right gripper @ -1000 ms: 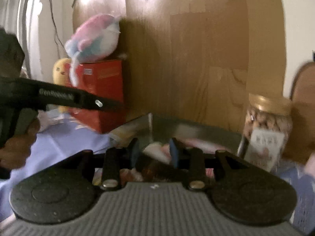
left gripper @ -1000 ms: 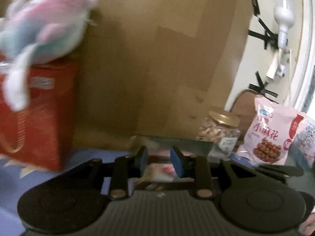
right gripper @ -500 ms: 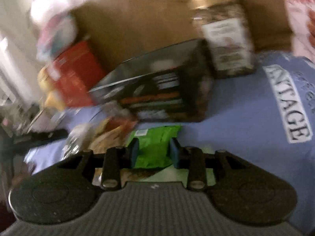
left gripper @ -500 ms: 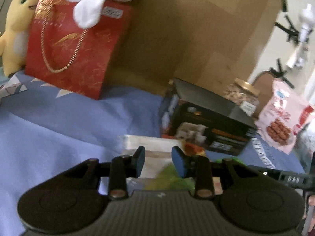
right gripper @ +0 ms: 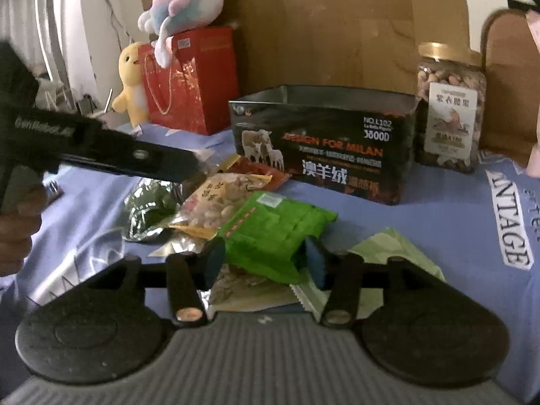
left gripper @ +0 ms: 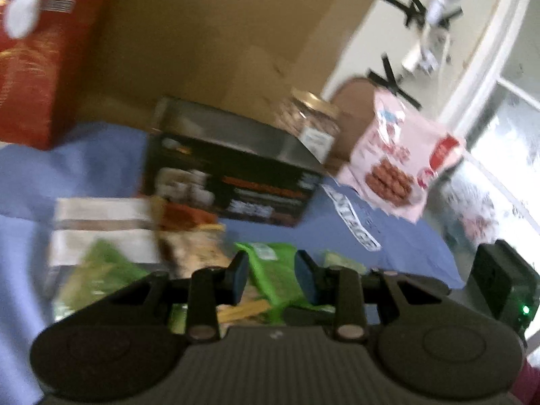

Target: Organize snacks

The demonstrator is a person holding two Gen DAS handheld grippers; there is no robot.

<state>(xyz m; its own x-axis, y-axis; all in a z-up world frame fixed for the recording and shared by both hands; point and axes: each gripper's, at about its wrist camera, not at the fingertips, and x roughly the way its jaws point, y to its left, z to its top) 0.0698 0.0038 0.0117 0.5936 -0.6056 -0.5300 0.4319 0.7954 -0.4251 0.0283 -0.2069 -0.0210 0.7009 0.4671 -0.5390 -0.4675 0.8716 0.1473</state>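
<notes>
Centre of the right wrist view, the black box (right gripper: pixel 324 148) reads "DESIGN FOR MILAN", "NO.L102" and "3800D", with Chinese characters below. Upper right, the jar of nuts (right gripper: pixel 450 108) wears a white label too small to read. At the right edge the blue cloth (right gripper: pixel 438 209) shows "NTAGE", its first letter cut off. The right claw (right gripper: pixel 265 261) sits at lower centre, its jaws opening around the green snack packet (right gripper: pixel 276 233), which lies on the snack pile in front of the box; the pads look clear of it. In the left wrist view everything is smeared: the pink snack bag (left gripper: pixel 401 165) at right has unreadable print. The left claw (left gripper: pixel 271 278), lower centre, stands narrowly parted, gripping nothing I can see.
</notes>
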